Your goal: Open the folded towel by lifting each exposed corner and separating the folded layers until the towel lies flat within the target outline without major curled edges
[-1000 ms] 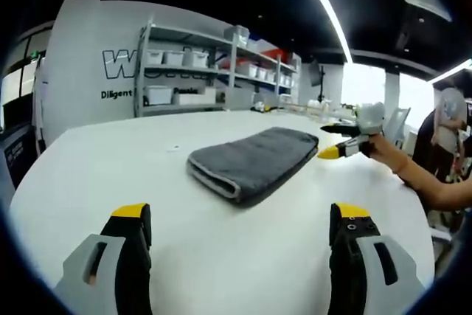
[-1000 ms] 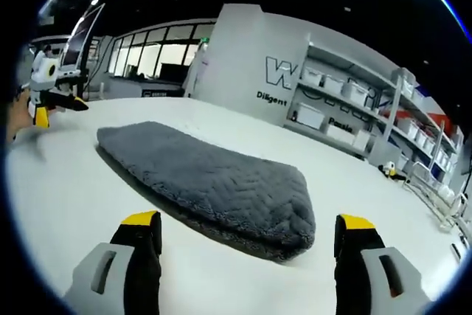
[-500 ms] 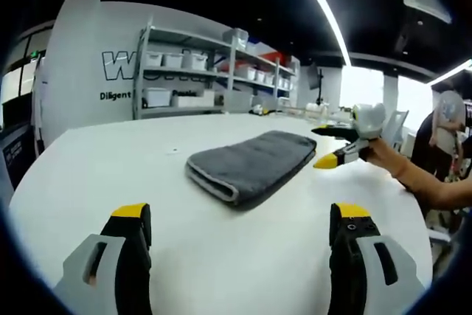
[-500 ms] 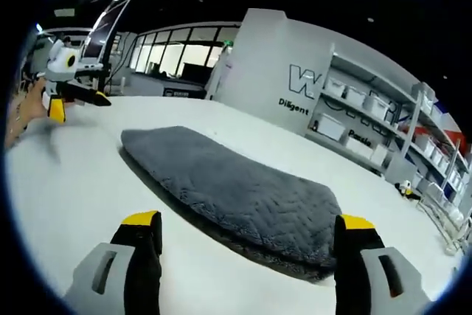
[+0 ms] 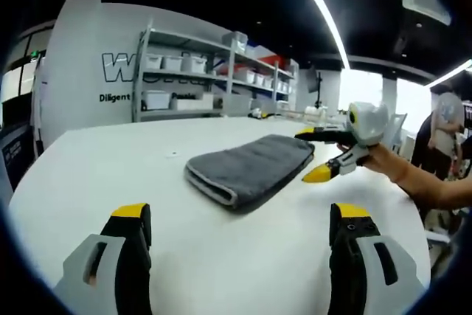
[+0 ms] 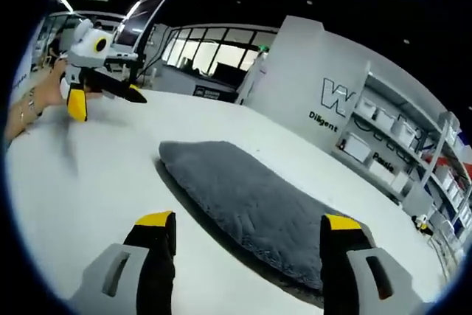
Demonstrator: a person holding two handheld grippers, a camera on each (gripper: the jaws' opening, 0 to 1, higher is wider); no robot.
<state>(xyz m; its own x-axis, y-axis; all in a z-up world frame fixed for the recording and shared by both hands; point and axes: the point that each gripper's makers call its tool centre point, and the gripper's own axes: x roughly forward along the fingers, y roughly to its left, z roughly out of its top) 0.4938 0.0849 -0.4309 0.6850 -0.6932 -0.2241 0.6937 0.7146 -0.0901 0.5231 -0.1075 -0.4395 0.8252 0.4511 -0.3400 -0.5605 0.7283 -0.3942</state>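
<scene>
The towel is dark grey cloth with a thick, plush pile, matt all over; in the right gripper view the nap shows a faint zigzag rib, and its folded edge toward the near edge of the surface has a paler stitched border. The surface is smooth white with a soft satin sheen. The left gripper has matt black fingers with yellow tips on grey plastic housings; the right gripper looks the same, its shell pale glossy plastic where it shows in the left gripper view
</scene>
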